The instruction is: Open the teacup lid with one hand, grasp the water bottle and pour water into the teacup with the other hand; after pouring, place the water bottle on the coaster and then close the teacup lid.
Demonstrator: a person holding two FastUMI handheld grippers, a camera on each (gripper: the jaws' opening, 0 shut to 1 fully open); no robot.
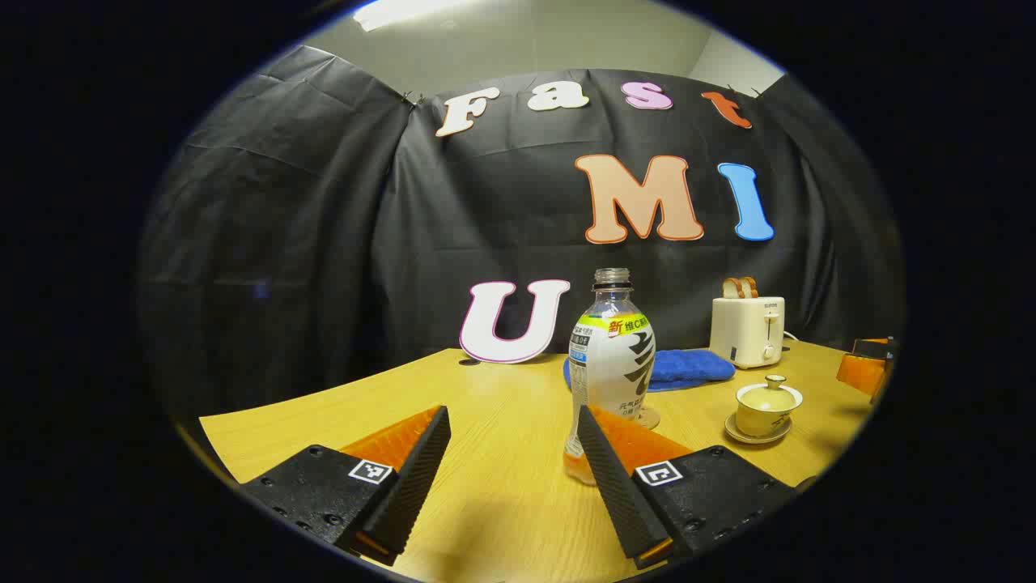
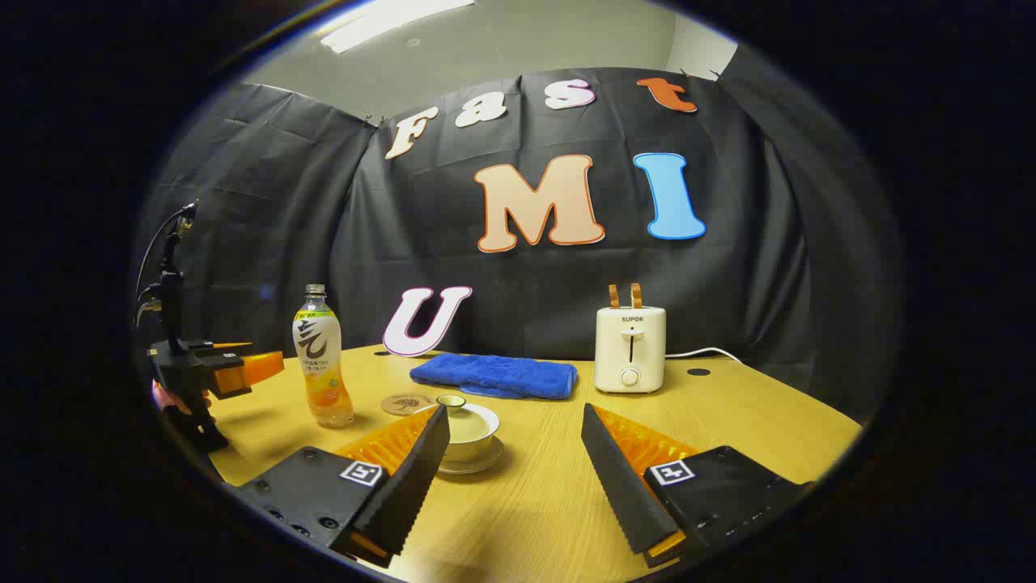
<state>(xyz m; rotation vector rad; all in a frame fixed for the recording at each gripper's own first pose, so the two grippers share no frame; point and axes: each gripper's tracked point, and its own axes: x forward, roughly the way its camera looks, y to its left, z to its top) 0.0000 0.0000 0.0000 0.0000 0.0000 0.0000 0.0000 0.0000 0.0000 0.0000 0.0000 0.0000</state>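
In the left gripper view, the left claw (image 1: 513,461) sits low over the wooden table (image 1: 502,518) with its two fingers spread wide and nothing between them. Just beyond its right-hand finger stands the water bottle (image 1: 611,356), upright on the table, uncapped, with a little orange liquid at its base; the finger hides part of the bottle's foot, and I cannot tell whether they touch. Behind the bottle's base, an edge of the round coaster (image 1: 647,419) peeks out, flat on the table. To the right of that, the teacup (image 1: 766,409) rests on its saucer with the lid (image 1: 770,395) on. Farther back lie a folded blue towel (image 1: 688,366) and a cream toaster (image 1: 748,328) with two slices of bread standing in its slots, near the black cloth wall.

In the right gripper view, the right claw (image 2: 515,465) is likewise spread wide and empty, low over the table (image 2: 777,421). The teacup (image 2: 469,431) sits just beyond its left-hand finger, which covers part of the cup; the lid (image 2: 463,417) is on. Behind the cup lies the coaster (image 2: 406,403), bare, and left of it the water bottle (image 2: 321,366) stands upright on the table, near the coaster but not on it. The left claw (image 2: 259,364) hangs at the far left, held by a hand (image 2: 174,398), apart from the bottle. The towel (image 2: 495,376) and toaster (image 2: 630,348) lie at the back.
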